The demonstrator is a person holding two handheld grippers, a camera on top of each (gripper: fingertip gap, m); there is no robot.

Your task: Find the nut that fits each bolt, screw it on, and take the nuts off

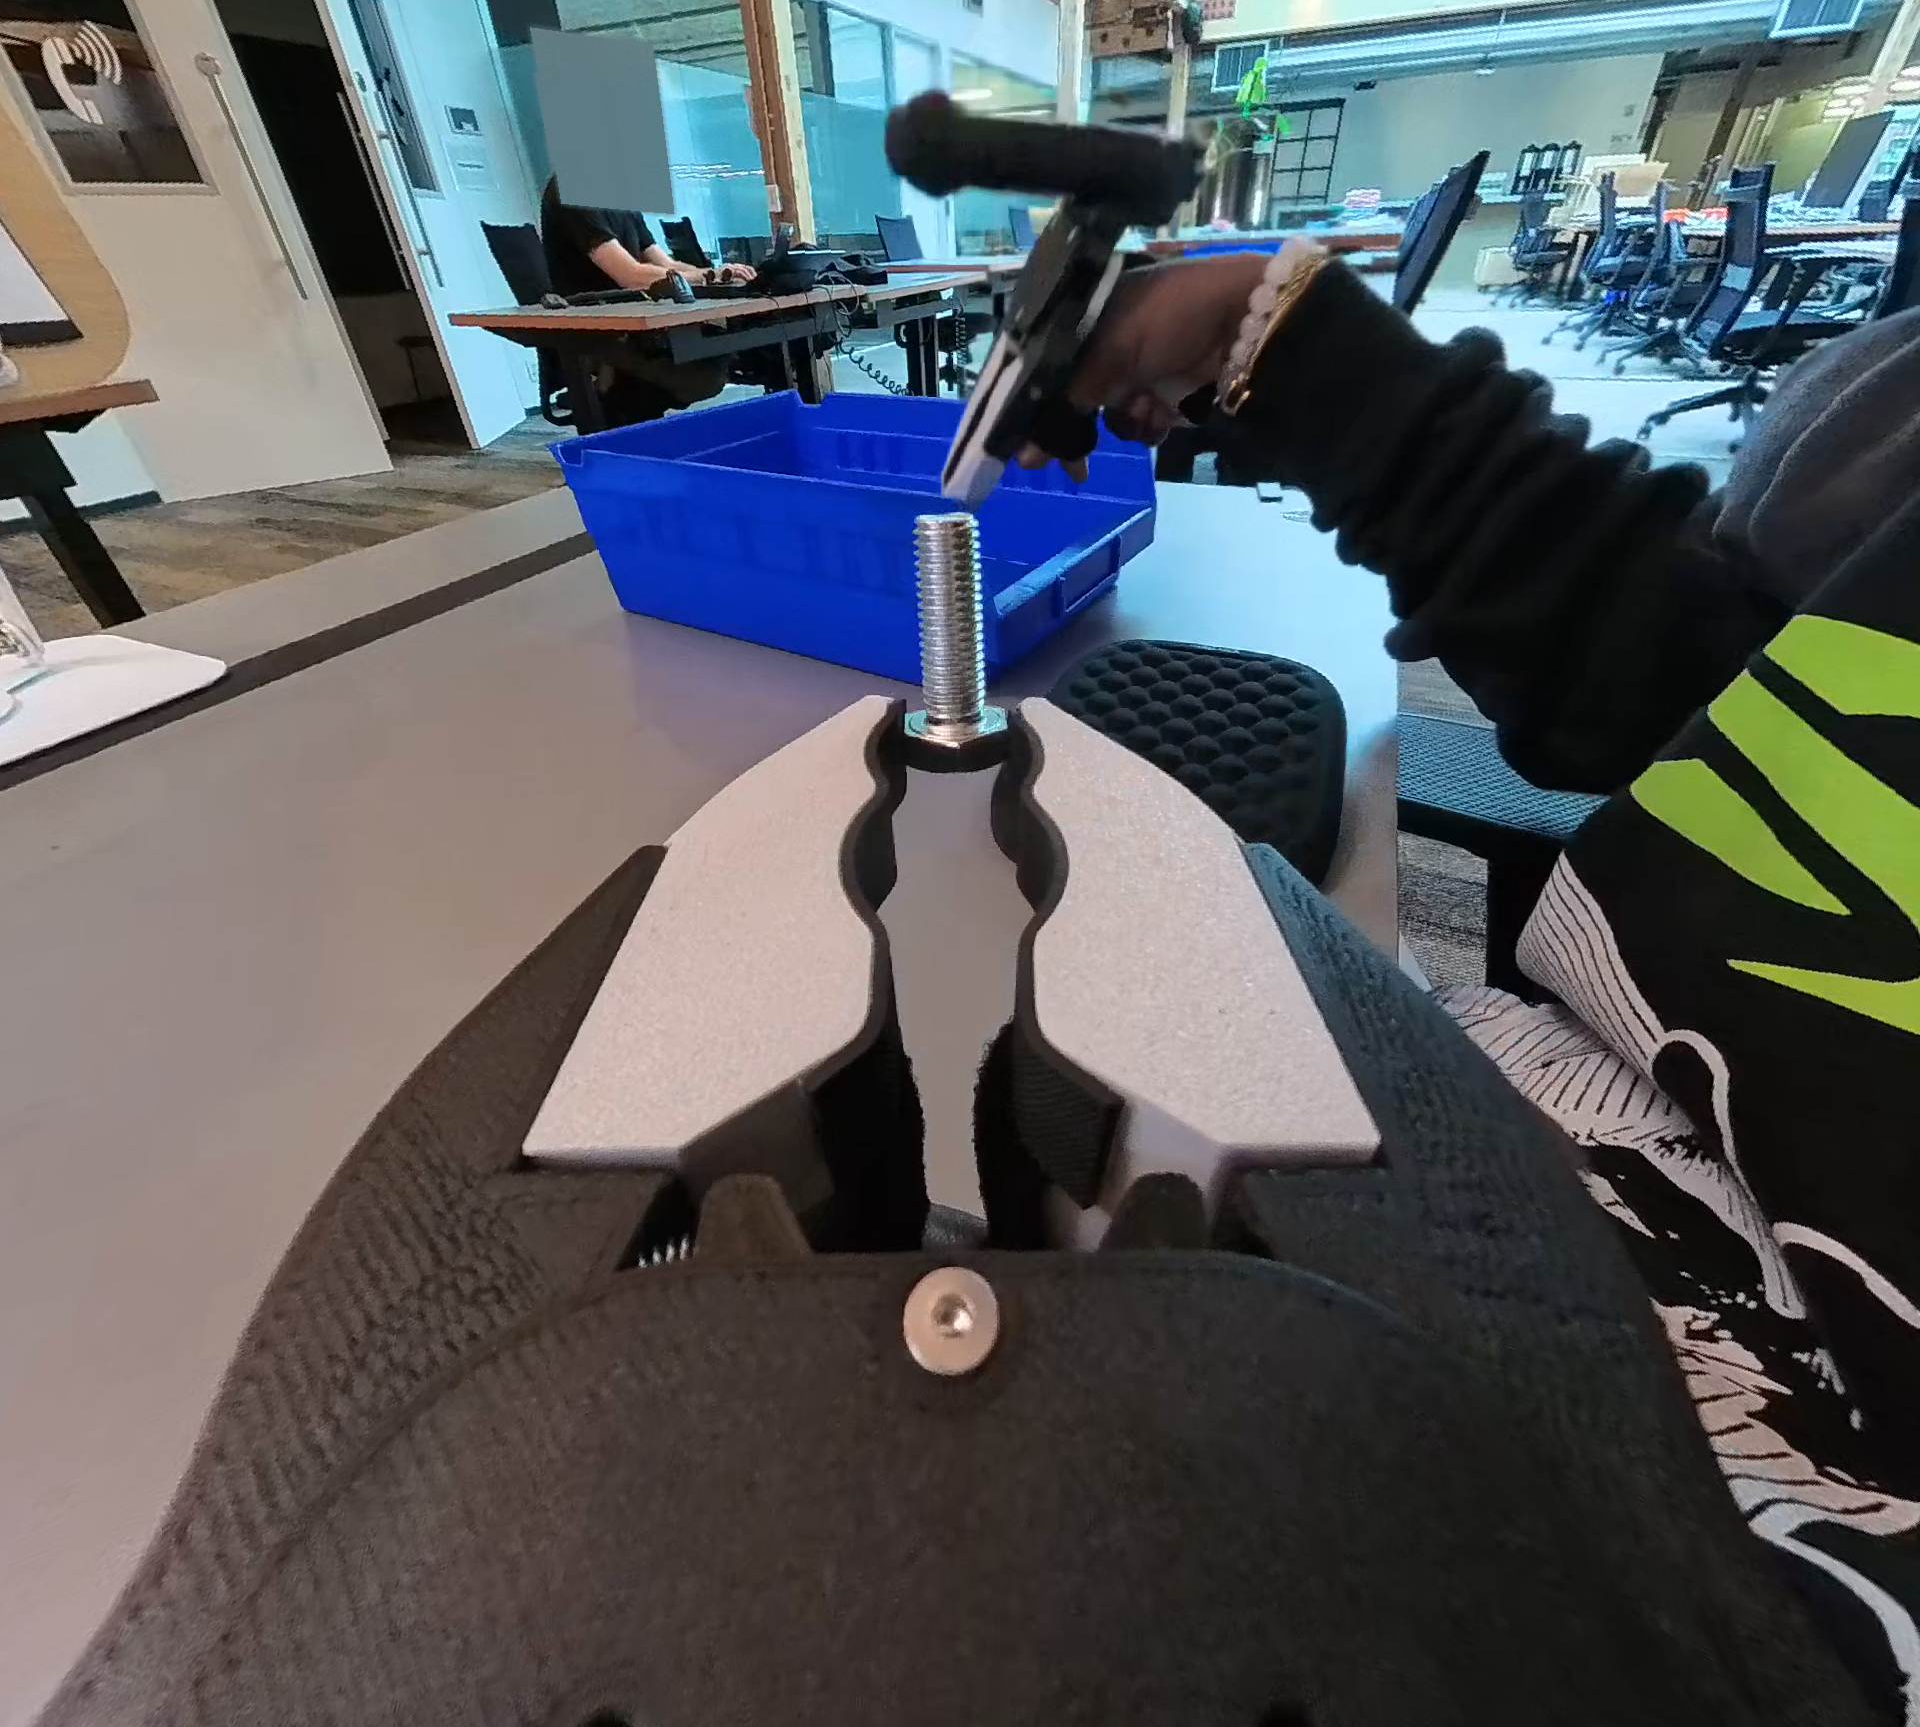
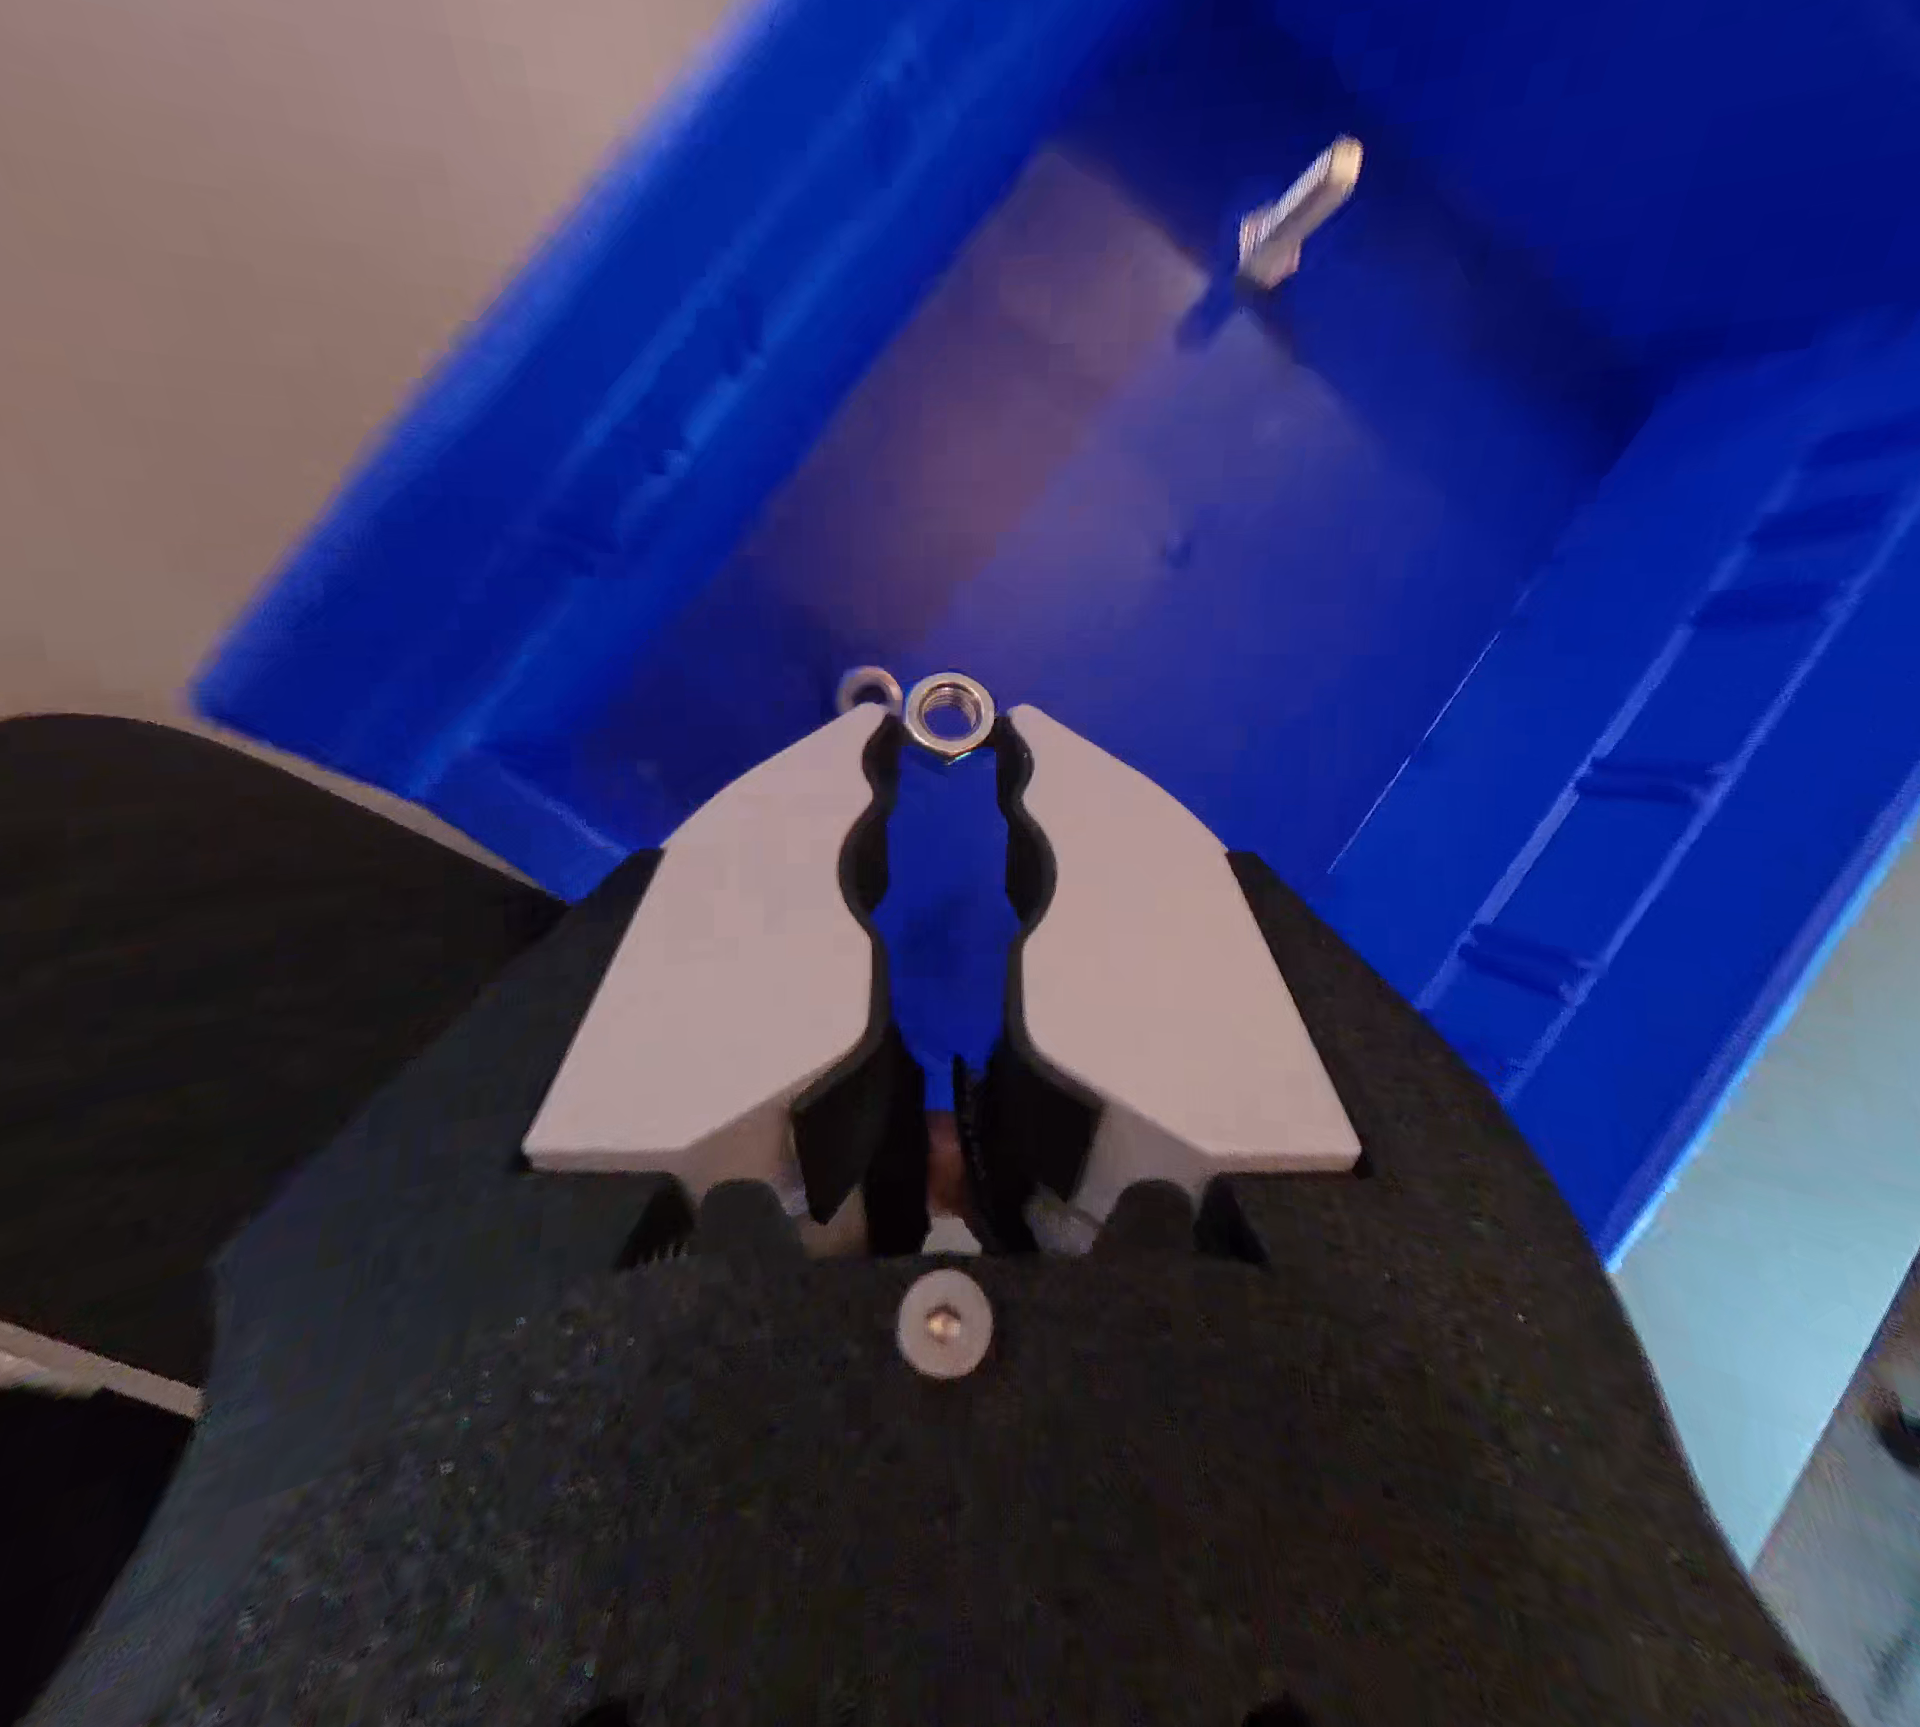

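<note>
Silver threaded steel bolt (image 1: 948, 628) stands upright, its hex head pinched in the left gripper (image 1: 952, 732) above the grey table (image 1: 312, 846), before the blue plastic bin (image 1: 790, 534). Over that bin, the right gripper (image 2: 943, 727) clamps a silver hex nut (image 2: 943, 721); another bolt (image 2: 1299, 212) lies inside.

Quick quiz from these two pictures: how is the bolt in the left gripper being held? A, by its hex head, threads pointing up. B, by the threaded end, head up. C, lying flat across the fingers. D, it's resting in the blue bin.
A: the left gripper clamps the bolt by its hex head, and the threaded shank stands upright in front of the blue bin.
</note>
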